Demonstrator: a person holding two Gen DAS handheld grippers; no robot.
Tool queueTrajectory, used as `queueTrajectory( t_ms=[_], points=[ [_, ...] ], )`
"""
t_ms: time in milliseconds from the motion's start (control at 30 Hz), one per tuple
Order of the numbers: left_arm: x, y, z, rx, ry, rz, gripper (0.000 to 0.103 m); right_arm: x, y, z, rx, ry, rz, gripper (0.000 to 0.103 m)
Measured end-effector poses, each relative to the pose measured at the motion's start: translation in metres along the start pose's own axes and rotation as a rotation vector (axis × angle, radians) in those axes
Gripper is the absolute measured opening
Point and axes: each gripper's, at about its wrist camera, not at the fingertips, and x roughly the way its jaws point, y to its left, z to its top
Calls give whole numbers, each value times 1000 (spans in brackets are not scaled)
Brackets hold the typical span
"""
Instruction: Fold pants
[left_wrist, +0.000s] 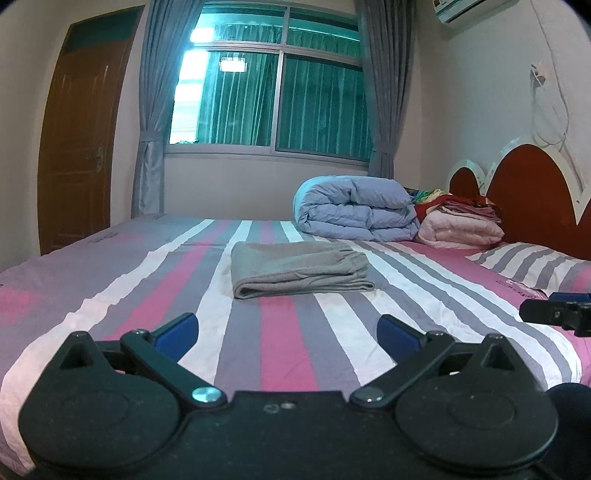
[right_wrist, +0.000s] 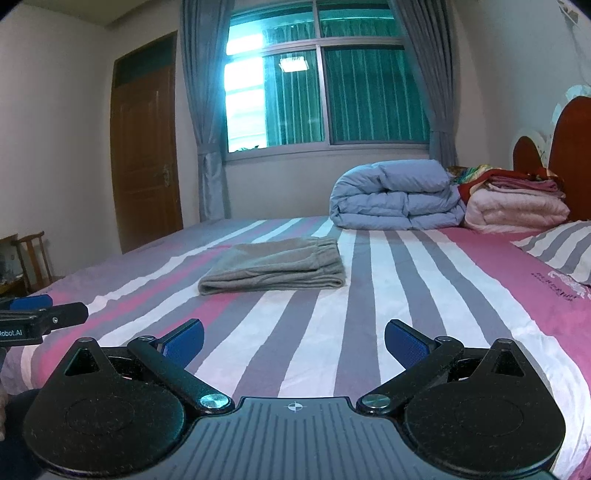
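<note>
Left wrist view: our left gripper (left_wrist: 288, 328) hangs wide open and empty above the bed's near edge; the folded grey pants (left_wrist: 299, 273) lie straight ahead mid-bed on the striped sheet (left_wrist: 280, 354), long axis running crosswise, waistband toward the headboard side.

Right wrist view: our right gripper (right_wrist: 293, 341) is likewise spread and empty, with the pants (right_wrist: 273, 271) ahead and slightly left. We judge neither gripper clearly nearer.
</note>
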Motion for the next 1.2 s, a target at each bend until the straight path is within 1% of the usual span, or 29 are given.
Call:
queueTrajectory(
  t_ms=[200, 700, 1200],
  points=[
    [-1, 0, 0, -6, -7, 4, 97, 0, 0, 0, -1, 0, -1, 103],
    [-2, 0, 0, -17, 7, -3, 97, -1, 0, 0, -8, 7, 0, 103],
    [-1, -1, 1, -3, 5, -9, 97, -3, -3, -1, -9, 12, 3, 103]
  ],
)
